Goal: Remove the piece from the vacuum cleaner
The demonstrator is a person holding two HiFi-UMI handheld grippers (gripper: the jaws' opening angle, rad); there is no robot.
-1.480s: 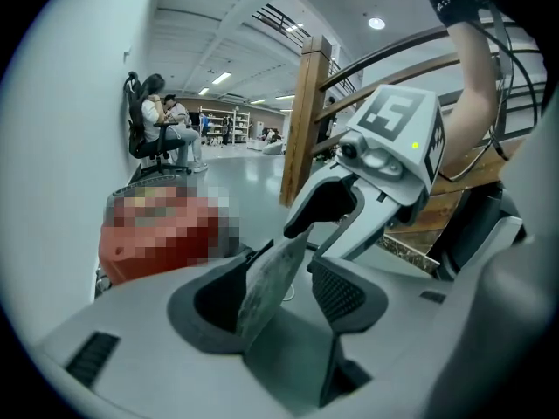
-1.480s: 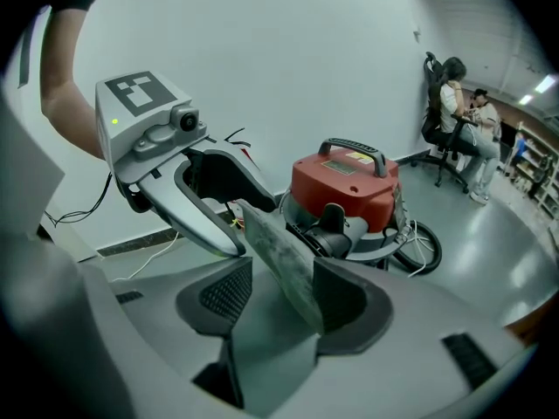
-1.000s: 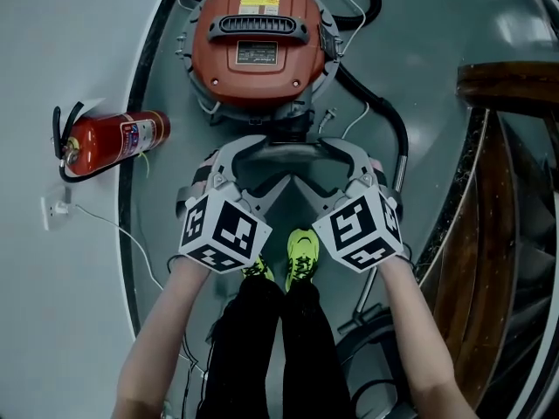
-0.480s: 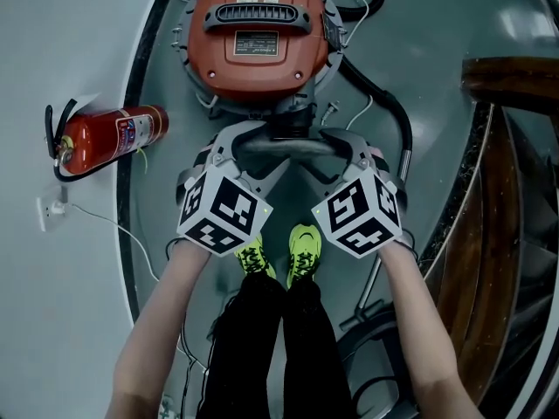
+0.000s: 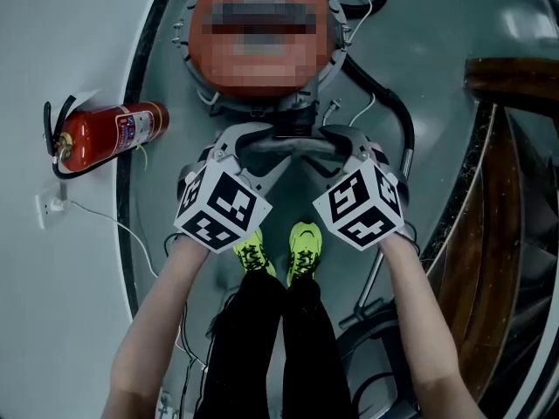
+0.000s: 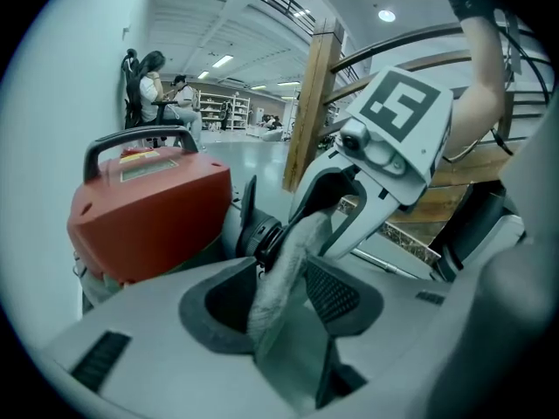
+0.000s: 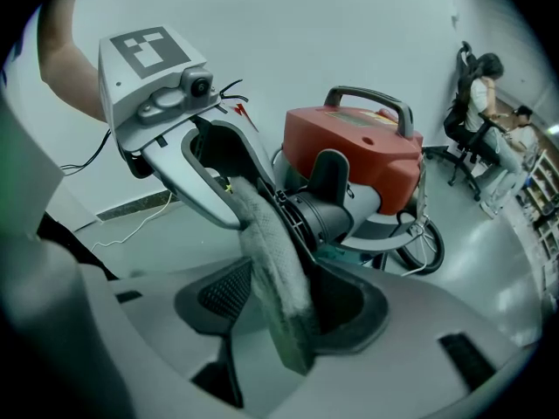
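Seen from above, a person stands on a glossy grey floor (image 5: pixel 79 321) holding a gripper in each hand. The left gripper (image 5: pixel 240 147) and the right gripper (image 5: pixel 341 144) face each other across a dark, rough-surfaced curved tube (image 5: pixel 288 144) that lies between them.

Just beyond both grippers sits a round red-orange vacuum cleaner (image 5: pixel 262 77) with a black carry handle. The tube runs away from the jaws into a black round connector (image 6: pixel 258 234) low on the vacuum's front.

In the left gripper view, the left gripper (image 6: pixel 279 299) has its jaws closing. The tube (image 6: pixel 284 260) stands between the pads, with a gap on one side, so it is not yet clamped. The right gripper (image 6: pixel 384 147) appears opposite, and the vacuum cleaner (image 6: pixel 148 216) sits to the left of the jaws.

In the right gripper view, the right gripper (image 7: pixel 288 308) is likewise closing around the tube (image 7: pixel 271 243), with a gap showing beside one pad. The connector (image 7: pixel 319 212) and vacuum cleaner (image 7: pixel 358 151) lie just ahead, and the left gripper (image 7: pixel 175 120) is opposite.

A red metal fire extinguisher (image 5: pixel 105 135) lies on the floor, well out to the left of the left gripper. Neon-yellow shoes (image 5: pixel 303 251) show below the grippers.
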